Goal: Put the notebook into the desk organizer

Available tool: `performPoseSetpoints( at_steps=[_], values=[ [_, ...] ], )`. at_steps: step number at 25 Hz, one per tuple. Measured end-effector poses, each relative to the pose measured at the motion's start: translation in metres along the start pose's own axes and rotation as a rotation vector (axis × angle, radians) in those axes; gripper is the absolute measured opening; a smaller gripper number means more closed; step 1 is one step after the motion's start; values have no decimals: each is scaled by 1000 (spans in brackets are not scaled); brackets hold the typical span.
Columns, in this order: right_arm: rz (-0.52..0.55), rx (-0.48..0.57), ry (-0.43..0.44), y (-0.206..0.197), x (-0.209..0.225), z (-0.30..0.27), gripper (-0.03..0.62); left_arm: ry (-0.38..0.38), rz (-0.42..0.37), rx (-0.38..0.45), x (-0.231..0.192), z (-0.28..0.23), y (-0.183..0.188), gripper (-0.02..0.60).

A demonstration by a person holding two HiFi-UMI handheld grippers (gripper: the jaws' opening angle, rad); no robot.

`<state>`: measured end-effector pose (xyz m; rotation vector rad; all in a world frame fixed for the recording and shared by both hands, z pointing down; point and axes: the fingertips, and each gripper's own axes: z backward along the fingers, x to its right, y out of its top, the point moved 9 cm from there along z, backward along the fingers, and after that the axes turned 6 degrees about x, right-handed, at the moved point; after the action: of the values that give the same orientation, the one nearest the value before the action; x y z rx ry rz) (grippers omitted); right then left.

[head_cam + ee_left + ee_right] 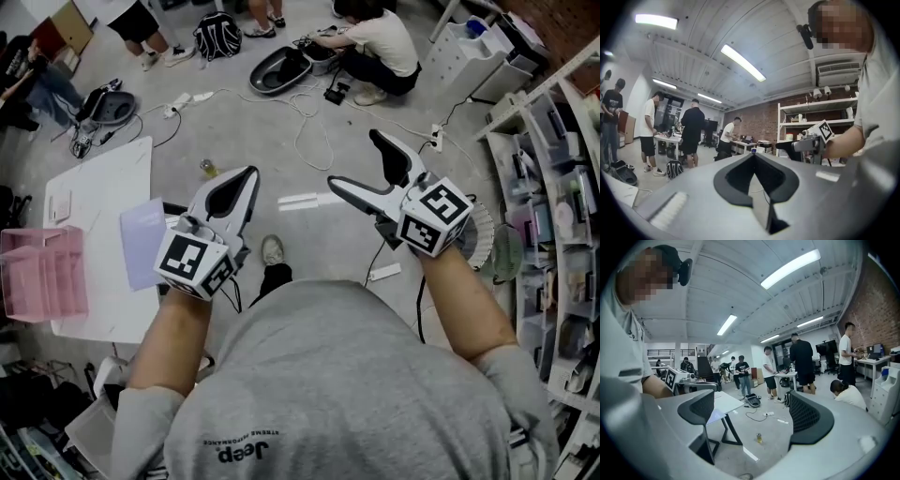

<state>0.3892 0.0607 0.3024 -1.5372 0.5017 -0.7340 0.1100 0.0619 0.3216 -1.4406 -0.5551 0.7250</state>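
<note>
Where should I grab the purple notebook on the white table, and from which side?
Take the notebook by the edge nearest the left gripper, coming in level from that side: it lies flat and seems to overhang the table, so one jaw may slip under.

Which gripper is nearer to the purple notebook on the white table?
Left. In the head view, the left gripper is just right of the notebook, jaws together and empty. The right gripper is farther right over the floor, jaws apart.
</note>
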Motion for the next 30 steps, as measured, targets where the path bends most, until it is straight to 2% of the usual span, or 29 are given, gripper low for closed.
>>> performPoseSetpoints(
  at_steps=[4,8,11,15,19,23,30],
  values=[
    [2,-3,-46,9,39,-76,479,-65,9,-12,-82,-46,-3,58],
    [4,-20,-60,23,72,-147,479,-83,57,-19,-155,-81,2,58],
    [0,-36,-57,30,94,-189,479,-70,77,-10,-198,-99,6,58],
    [-19,-63,-27,27,126,-228,477,-20,97,-21,-233,-114,-1,58],
    [-35,-90,39,26,154,-265,477,67,113,-37,-257,-121,-8,58],
    [-47,-118,149,20,179,-299,477,176,102,-39,-268,-126,-10,58],
    [-86,-220,434,-13,189,-361,477,416,84,-5,-267,-124,-11,58]
  ],
)
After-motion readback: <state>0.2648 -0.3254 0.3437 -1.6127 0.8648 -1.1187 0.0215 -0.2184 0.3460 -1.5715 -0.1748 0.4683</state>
